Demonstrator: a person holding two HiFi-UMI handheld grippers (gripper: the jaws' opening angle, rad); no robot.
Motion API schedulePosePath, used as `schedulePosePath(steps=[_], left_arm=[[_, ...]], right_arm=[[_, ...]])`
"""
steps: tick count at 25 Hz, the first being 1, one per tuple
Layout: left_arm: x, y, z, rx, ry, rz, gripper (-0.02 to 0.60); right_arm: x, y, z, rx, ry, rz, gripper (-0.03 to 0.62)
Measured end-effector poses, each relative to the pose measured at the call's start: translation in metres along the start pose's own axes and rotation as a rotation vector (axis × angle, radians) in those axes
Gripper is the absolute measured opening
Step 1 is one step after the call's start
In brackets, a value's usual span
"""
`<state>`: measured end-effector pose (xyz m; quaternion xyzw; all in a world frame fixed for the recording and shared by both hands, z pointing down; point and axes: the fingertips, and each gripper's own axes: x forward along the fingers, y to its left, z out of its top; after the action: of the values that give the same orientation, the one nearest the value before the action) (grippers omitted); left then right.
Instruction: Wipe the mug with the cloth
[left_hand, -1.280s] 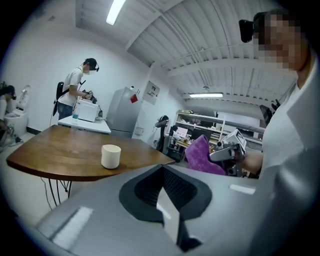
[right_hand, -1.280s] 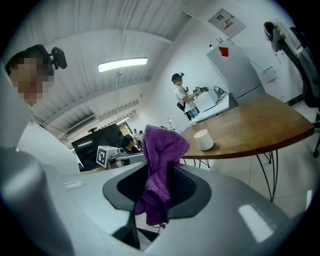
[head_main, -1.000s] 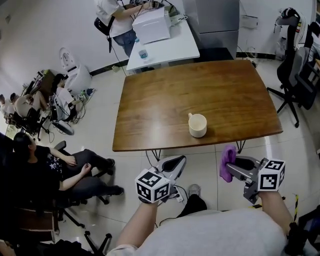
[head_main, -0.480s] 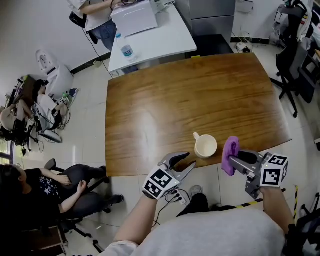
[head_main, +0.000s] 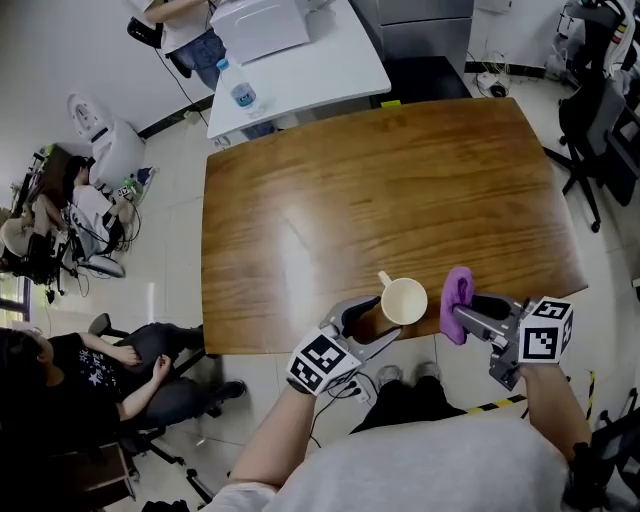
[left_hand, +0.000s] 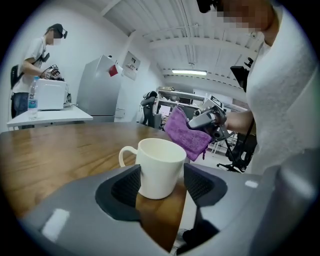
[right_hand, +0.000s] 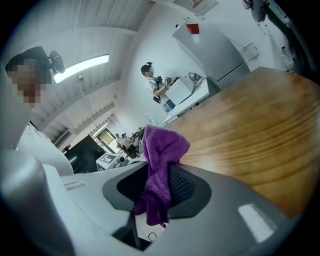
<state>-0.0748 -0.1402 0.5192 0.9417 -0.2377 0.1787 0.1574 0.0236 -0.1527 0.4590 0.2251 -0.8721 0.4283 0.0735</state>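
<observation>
A cream mug stands upright near the front edge of the wooden table, its handle to the left. My left gripper has just been opening its jaws. They stand wide on either side of the mug without squeezing it. In the left gripper view the left gripper has the mug right between its pads. My right gripper is shut on a purple cloth, held just right of the mug. In the right gripper view the cloth hangs bunched between the right gripper's pads.
A white table with a water bottle and a white box stands behind the wooden one. People sit on the floor side at the left. An office chair stands at the right.
Both grippers have moved forward from below the table edge to the mug. The left jaws have opened around the mug. The cloth now sits close beside the mug's right side.
</observation>
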Motion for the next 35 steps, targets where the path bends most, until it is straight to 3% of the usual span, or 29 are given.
schedulePosePath(steps=[19, 29, 32, 35], left_arm=[[0.002, 0.004, -0.001, 0.004, 0.013, 0.015, 0.259], [0.003, 0.005, -0.004, 0.006, 0.016, 0.016, 0.258], [0.004, 0.006, -0.004, 0.006, 0.015, 0.017, 0.259], [0.004, 0.006, -0.005, 0.007, 0.021, 0.017, 0.261]], right_arm=[[0.067, -0.025, 0.059, -0.074, 0.035, 0.093, 0.12], [0.113, -0.035, 0.037, 0.077, 0.116, 0.234, 0.12], [0.118, -0.044, 0.028, 0.074, 0.156, 0.219, 0.12], [0.124, -0.058, 0.012, -0.007, 0.229, 0.145, 0.12]])
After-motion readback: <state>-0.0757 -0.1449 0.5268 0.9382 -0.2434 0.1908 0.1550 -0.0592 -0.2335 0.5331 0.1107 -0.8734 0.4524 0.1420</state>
